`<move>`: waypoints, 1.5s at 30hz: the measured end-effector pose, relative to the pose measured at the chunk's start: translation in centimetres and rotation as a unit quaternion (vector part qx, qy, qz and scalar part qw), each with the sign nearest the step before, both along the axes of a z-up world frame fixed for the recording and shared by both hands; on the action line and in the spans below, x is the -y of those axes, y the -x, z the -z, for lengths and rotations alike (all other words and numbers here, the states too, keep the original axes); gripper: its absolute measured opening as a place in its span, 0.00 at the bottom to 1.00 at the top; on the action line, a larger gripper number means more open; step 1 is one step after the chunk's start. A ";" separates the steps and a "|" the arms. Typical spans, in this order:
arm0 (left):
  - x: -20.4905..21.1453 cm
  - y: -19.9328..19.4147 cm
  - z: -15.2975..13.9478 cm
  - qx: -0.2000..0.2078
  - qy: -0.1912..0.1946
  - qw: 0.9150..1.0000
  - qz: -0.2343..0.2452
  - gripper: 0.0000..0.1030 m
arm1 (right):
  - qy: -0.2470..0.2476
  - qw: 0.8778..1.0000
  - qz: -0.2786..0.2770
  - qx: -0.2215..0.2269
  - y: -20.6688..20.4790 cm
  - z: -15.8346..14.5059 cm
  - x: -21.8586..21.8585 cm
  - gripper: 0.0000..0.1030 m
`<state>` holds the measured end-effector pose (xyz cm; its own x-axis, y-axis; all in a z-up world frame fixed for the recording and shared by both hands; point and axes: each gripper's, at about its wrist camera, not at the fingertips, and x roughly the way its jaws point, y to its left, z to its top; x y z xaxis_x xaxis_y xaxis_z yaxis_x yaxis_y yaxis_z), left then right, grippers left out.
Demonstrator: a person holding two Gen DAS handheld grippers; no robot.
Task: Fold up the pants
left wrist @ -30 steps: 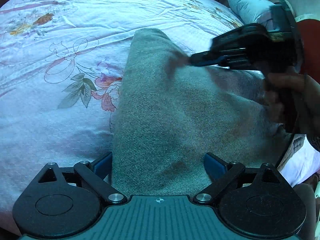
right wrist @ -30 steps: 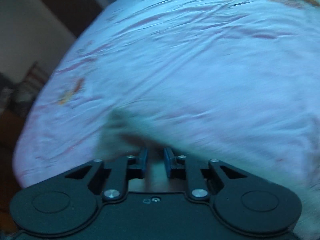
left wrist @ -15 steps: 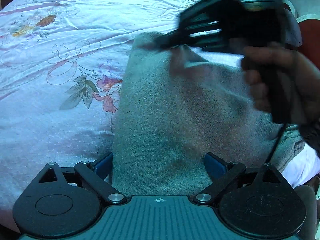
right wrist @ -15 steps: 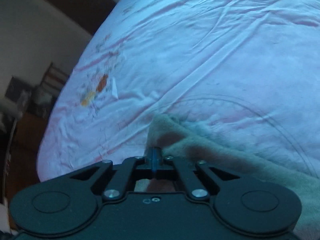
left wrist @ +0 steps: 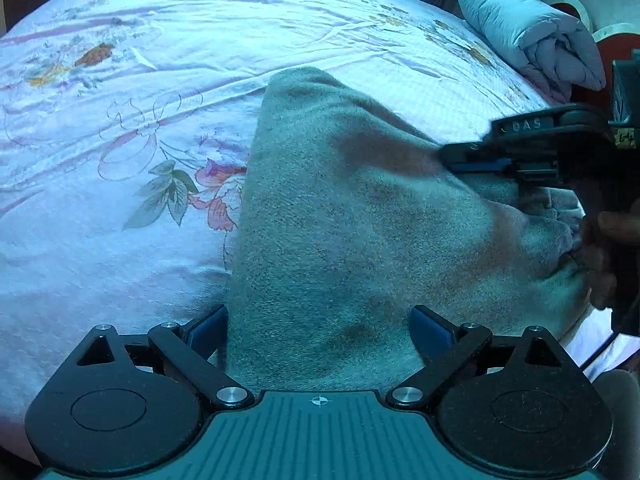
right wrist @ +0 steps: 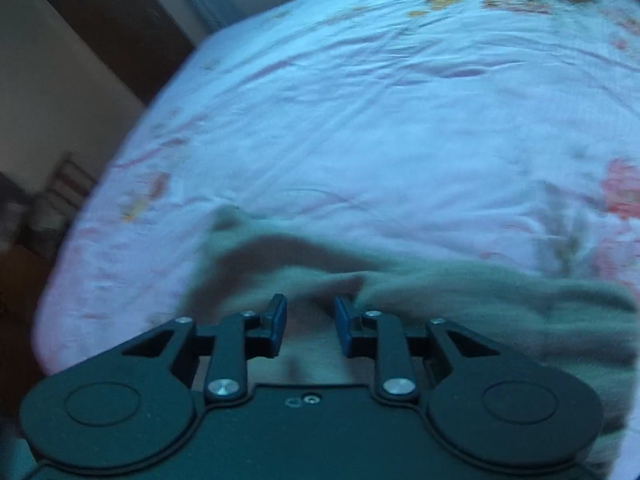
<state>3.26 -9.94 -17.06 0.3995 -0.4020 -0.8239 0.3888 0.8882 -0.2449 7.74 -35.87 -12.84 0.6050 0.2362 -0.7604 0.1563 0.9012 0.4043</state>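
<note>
The grey-green pants (left wrist: 340, 220) lie folded on the pink floral bedsheet (left wrist: 120, 80). My left gripper (left wrist: 319, 328) is open, its blue pads on either side of the near edge of the pants. My right gripper (right wrist: 310, 326) is open with its jaws partly apart, just above the pants (right wrist: 440, 288). It also shows in the left wrist view (left wrist: 452, 160), held side-on over the pants' right side. The waistband end (left wrist: 560, 224) is bunched under the hand.
A rolled pale-blue quilt (left wrist: 532, 36) lies at the far right corner of the bed. A dark wooden door and furniture (right wrist: 100, 24) stand beyond the bed's left edge. A red object (left wrist: 616, 52) sits behind the quilt.
My right gripper, shut on the pants' far corner half a second ago, has opened, let the fabric go and pulled back to the right. My left gripper has stayed still.
</note>
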 end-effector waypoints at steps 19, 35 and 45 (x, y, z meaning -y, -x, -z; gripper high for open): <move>1.0 -7.4 -1.6 0.025 -0.019 0.999 -0.014 0.93 | -0.042 0.990 0.137 0.004 13.3 1.0 9.3 0.86; 3.3 -8.1 0.3 0.022 -0.042 0.999 0.011 0.99 | -0.069 0.993 0.097 -0.027 11.6 2.5 6.9 0.72; 1.4 -7.9 0.6 0.002 -0.025 1.000 0.014 1.00 | -0.093 0.991 0.093 -0.026 12.0 2.6 7.4 0.67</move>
<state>11.20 -11.37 -17.66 0.3919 -0.3722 -0.8413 0.4152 0.8876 -0.1993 -4.26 -43.25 -15.49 0.6118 0.2637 -0.7457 0.3374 0.7657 0.5476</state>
